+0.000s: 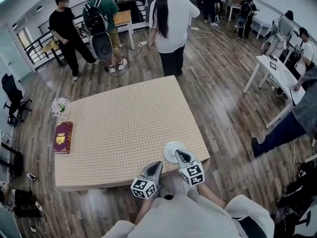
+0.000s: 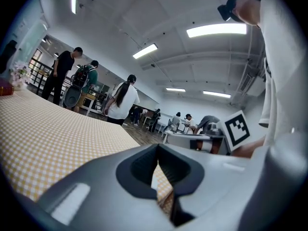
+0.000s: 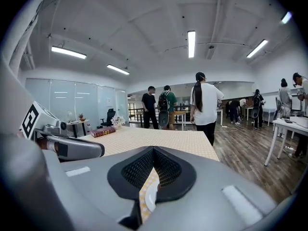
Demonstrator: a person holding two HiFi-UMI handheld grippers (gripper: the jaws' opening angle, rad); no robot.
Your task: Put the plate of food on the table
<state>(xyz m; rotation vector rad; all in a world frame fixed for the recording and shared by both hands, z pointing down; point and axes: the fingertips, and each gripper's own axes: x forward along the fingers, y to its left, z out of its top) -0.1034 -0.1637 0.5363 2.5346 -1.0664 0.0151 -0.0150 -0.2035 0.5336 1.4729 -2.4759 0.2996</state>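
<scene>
Plate (image 1: 171, 147) lies flat on the checked table (image 1: 124, 128), at its near right corner, close to the near edge. In the head view it looks white and bare; whether any food is on it I cannot tell.

Right gripper (image 1: 179, 153) reaches in from the near side with its tip over the plate's near right rim. In the right gripper view its jaws are closed tip to tip with nothing between them, and a sliver of the plate (image 3: 150, 199) shows through the slit below the pads, on the cloth.

Left gripper (image 1: 159, 164) is just left of the right one, over the table's near edge and beside the plate, apart from it. In the left gripper view its jaws also meet at the tips, with nothing in them.

At the far left of the table a red book (image 1: 63, 137) lies flat, with a small bunch of flowers (image 1: 60, 105) just beyond it. Several people stand on the wood floor past the far edge.
</scene>
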